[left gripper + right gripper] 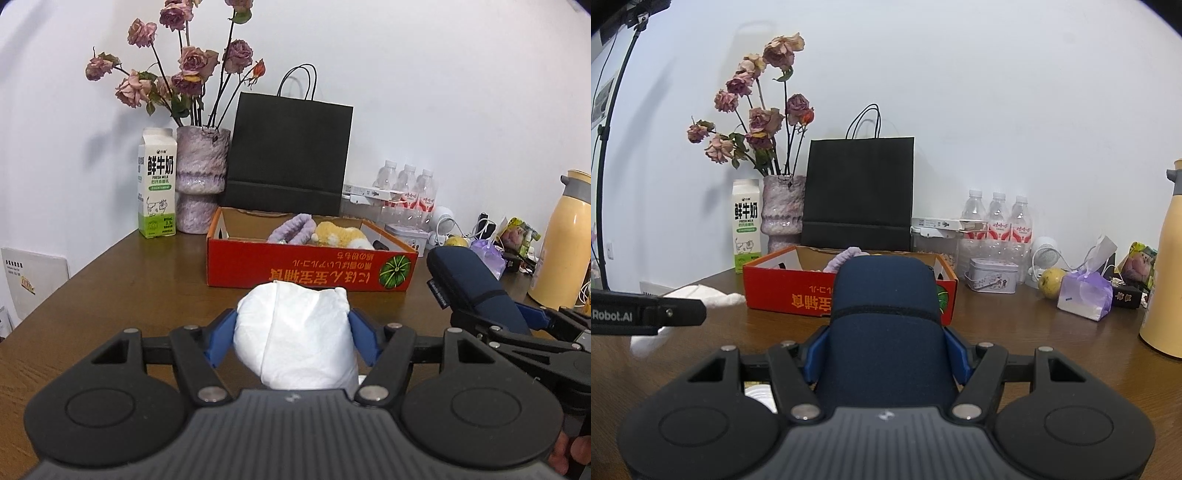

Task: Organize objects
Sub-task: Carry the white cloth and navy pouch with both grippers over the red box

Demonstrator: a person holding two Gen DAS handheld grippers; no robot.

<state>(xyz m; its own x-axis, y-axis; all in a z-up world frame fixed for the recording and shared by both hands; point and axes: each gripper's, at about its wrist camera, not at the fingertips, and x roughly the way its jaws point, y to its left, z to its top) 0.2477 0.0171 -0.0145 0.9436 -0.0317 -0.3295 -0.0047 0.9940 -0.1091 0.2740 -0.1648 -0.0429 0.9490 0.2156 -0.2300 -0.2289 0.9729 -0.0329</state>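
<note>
white tissue pack [295, 339] clamped between left fingers [220, 338] — navy case [886, 325] gripped by right fingers [955, 349], before red box [310, 264]

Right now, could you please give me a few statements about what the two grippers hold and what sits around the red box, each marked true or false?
1. The left gripper holds a white tissue pack between its fingers. True.
2. The right gripper holds a yellow thermos. False: it grips a dark blue case; the thermos stands on the table.
3. The red box is empty. False: a purple fluffy band and a yellow plush toy lie in it.
4. A black paper bag stands behind the red box. True.
5. The milk carton lies on its side. False: it stands upright beside the vase.
</note>
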